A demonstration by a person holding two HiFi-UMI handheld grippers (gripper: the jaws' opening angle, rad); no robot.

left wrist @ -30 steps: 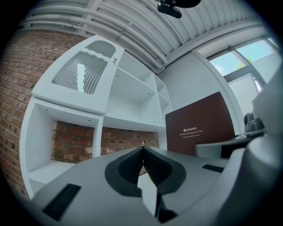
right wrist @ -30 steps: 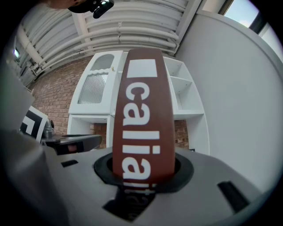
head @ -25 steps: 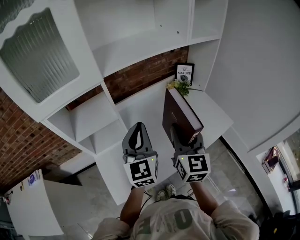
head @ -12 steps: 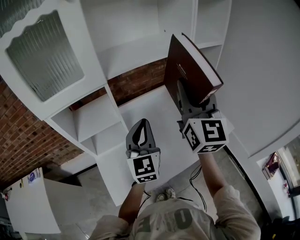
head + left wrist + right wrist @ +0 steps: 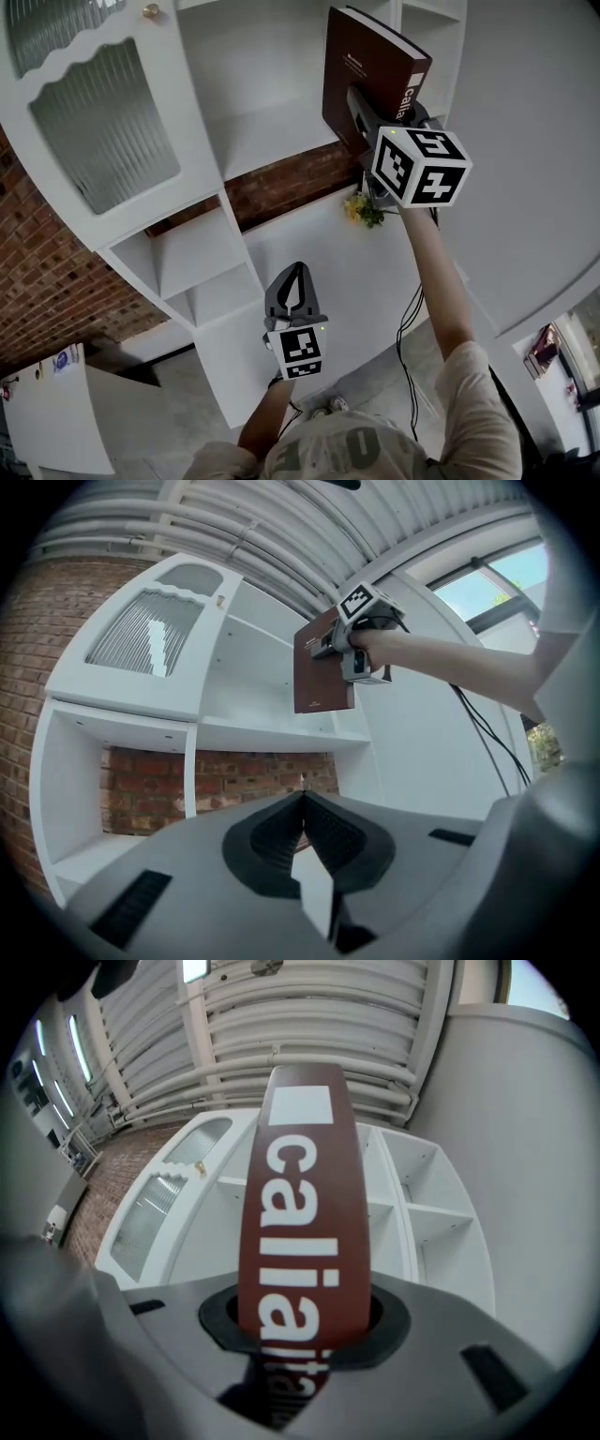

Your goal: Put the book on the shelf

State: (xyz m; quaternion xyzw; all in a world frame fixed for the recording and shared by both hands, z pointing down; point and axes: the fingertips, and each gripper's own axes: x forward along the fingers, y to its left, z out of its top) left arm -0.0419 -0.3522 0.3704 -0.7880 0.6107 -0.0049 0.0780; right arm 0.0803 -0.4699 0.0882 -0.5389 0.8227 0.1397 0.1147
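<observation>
Book (image 5: 367, 66) clamped in right tongs (image 5: 300, 1321), apparently clear of shelf (image 5: 272, 122) edge; left tongs (image 5: 295, 274) closed.

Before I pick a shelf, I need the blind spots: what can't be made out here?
book title: cut short by the right gripper in head view and its own view.
Behind the cabinet door: ribbed glass blurs it, all views.
flowers: head view, too small to identify.

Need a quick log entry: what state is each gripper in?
Left gripper: shut, empty.
Right gripper: shut on the thick dark-brown hardcover book.
</observation>
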